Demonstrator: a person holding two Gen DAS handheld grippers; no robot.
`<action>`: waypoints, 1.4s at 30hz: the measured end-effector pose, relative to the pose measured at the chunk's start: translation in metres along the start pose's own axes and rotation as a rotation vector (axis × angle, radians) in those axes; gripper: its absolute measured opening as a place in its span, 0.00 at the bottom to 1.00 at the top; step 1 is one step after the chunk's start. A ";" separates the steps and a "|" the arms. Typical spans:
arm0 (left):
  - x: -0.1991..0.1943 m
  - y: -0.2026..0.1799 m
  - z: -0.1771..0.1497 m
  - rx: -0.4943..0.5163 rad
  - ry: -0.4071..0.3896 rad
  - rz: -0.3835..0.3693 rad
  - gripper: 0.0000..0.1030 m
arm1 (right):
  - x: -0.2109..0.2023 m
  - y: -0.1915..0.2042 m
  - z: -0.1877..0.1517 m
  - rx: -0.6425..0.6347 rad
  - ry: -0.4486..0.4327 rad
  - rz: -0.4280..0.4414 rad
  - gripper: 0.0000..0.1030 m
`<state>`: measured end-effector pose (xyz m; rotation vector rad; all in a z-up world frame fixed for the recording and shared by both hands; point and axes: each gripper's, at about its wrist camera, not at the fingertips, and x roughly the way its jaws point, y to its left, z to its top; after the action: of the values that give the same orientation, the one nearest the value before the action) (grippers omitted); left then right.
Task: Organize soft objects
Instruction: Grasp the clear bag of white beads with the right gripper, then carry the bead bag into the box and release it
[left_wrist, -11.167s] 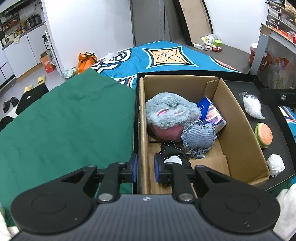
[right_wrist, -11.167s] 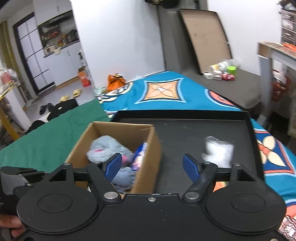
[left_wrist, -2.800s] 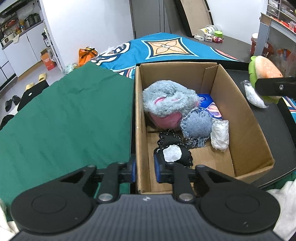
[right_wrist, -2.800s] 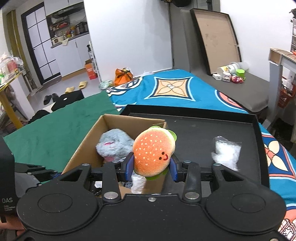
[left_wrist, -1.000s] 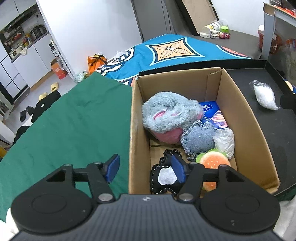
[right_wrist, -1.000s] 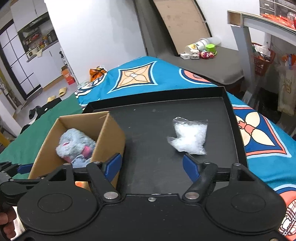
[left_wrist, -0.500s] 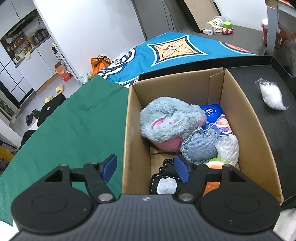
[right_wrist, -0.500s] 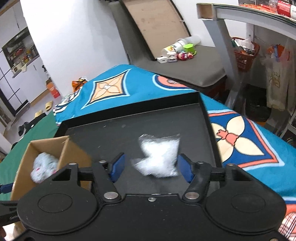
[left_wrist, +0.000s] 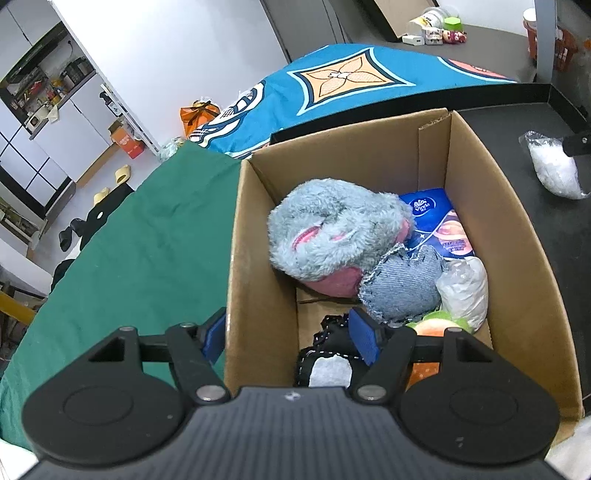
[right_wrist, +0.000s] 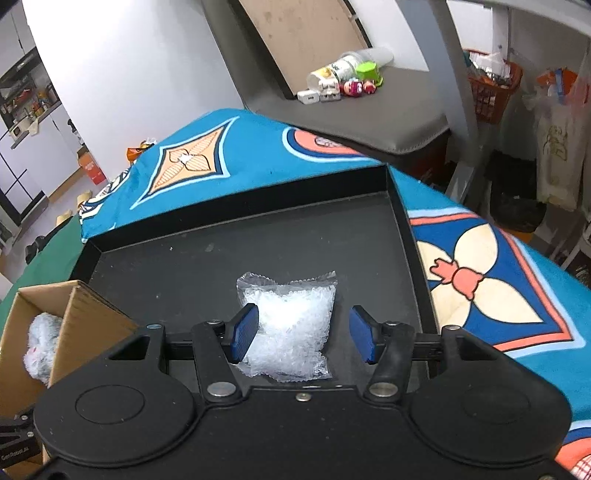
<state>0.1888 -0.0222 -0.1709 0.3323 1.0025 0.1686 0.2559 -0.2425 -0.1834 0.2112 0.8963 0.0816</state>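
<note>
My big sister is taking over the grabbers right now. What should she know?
Right gripper: open, empty, its jaws on either side of the clear bead bag, not squeezing yet.
Left gripper: open, empty, one jaw outside the cardboard box, one inside.
Bead bag: lying on the black tray, beside the box.
Done: grey plush, denim pouch, burger toy, tissue pack, white wad and black pouch are in the box.
Left: grab the bead bag and put it in the box.

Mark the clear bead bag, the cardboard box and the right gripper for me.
clear bead bag (right_wrist: 291, 325), right wrist view, middle of the bag.
cardboard box (left_wrist: 513, 236), left wrist view, inner right wall.
right gripper (right_wrist: 301, 334), right wrist view, between its open fingertips.
</note>
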 end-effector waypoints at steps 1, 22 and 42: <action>0.001 -0.001 0.001 0.004 0.002 0.002 0.66 | 0.003 0.000 0.000 0.005 0.005 0.004 0.53; 0.007 -0.006 0.001 0.019 0.027 0.019 0.66 | 0.029 0.004 -0.009 -0.076 0.001 -0.001 0.41; -0.012 0.009 -0.008 -0.017 -0.011 -0.008 0.66 | -0.043 0.002 -0.014 -0.026 -0.024 -0.001 0.29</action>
<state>0.1756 -0.0159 -0.1622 0.3135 0.9907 0.1671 0.2180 -0.2451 -0.1582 0.1870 0.8705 0.0902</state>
